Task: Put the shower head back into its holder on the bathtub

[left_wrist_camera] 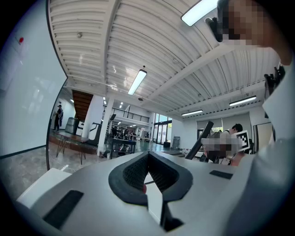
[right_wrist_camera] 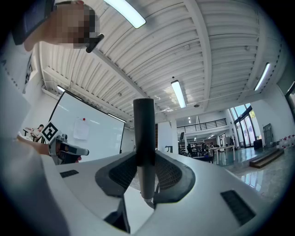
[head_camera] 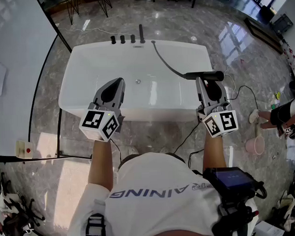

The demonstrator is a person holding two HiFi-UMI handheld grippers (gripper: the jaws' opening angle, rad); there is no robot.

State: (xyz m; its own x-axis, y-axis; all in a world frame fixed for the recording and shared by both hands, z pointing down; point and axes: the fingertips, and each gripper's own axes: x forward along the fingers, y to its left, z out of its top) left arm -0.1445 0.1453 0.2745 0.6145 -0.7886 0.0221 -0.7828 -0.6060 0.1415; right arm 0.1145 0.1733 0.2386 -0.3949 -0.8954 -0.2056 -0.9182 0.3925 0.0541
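Over the near rim of the white bathtub, in the head view, my right tool is clenched on the shower head, a slim black stick lying crosswise in the jaws, above the tub's right end. Its dark hose curves back to the far rim, where a row of black fittings stands. My left tool hovers over the near rim well to the left, jaws together. The tub stands free on glossy grey stone floor, with open floor on all sides; a white panel runs along the left, and a pink bucket and a thin black cable lie off to the right.

From the left gripper view, the left tool has its ribbed pads meeting at the tip with nothing gripped. Beyond is a wide hall under a ribbed white ceiling with strip lights.

From the right gripper view, the right tool presses both pads against the shower head, which stands upright between them, matte black and round, its lower end narrowing to a metal fitting. A whiteboard fills the wall behind, and polished floor spreads away at the right.
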